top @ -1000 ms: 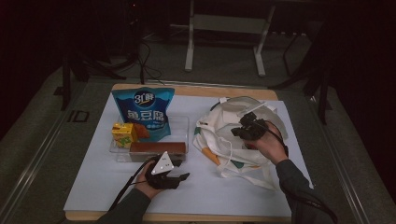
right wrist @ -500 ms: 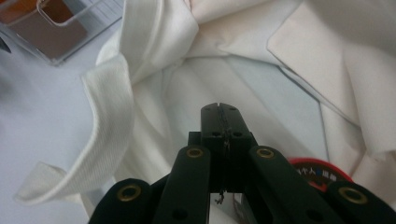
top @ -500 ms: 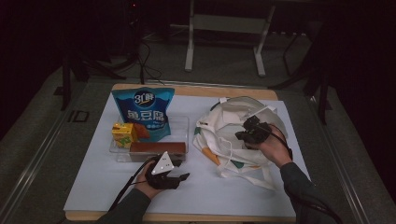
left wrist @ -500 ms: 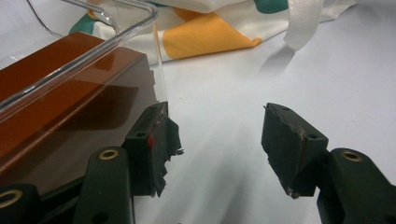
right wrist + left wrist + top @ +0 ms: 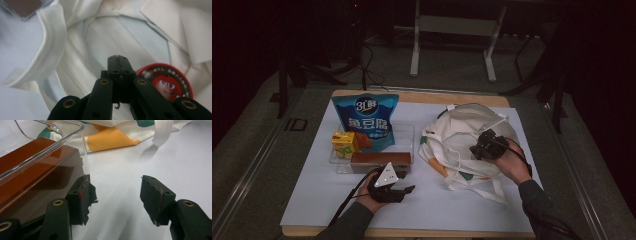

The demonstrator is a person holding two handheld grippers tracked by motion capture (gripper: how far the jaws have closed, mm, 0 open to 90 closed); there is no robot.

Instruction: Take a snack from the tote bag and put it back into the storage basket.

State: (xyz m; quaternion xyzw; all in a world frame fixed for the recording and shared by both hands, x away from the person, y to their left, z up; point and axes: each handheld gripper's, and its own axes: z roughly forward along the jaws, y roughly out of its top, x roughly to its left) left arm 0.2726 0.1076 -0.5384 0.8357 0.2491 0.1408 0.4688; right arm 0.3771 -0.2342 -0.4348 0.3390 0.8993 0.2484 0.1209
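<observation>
High view: white cloth bag with orange and green patches on right half of white sheet covering wooden table, nearer right edge. Right gripper over bag middle, jaws pressed together, nothing between them. Right gripper view: closed jaws pointing into white folds, round red candy tin lying on the cloth just beside jaw tips, wide white strap crossing at left. Left gripper resting near front edge of sheet, left of centre, jaws apart and empty, pointing toward bag. Left gripper view: one pad close beside corner of clear plastic tray, touching or not unclear; long brown box inside tray. Tray on left half of sheet, also carrying blue snack bag standing at back and yellow carton at left end. Orange patch of bag visible beyond tray corner.
</observation>
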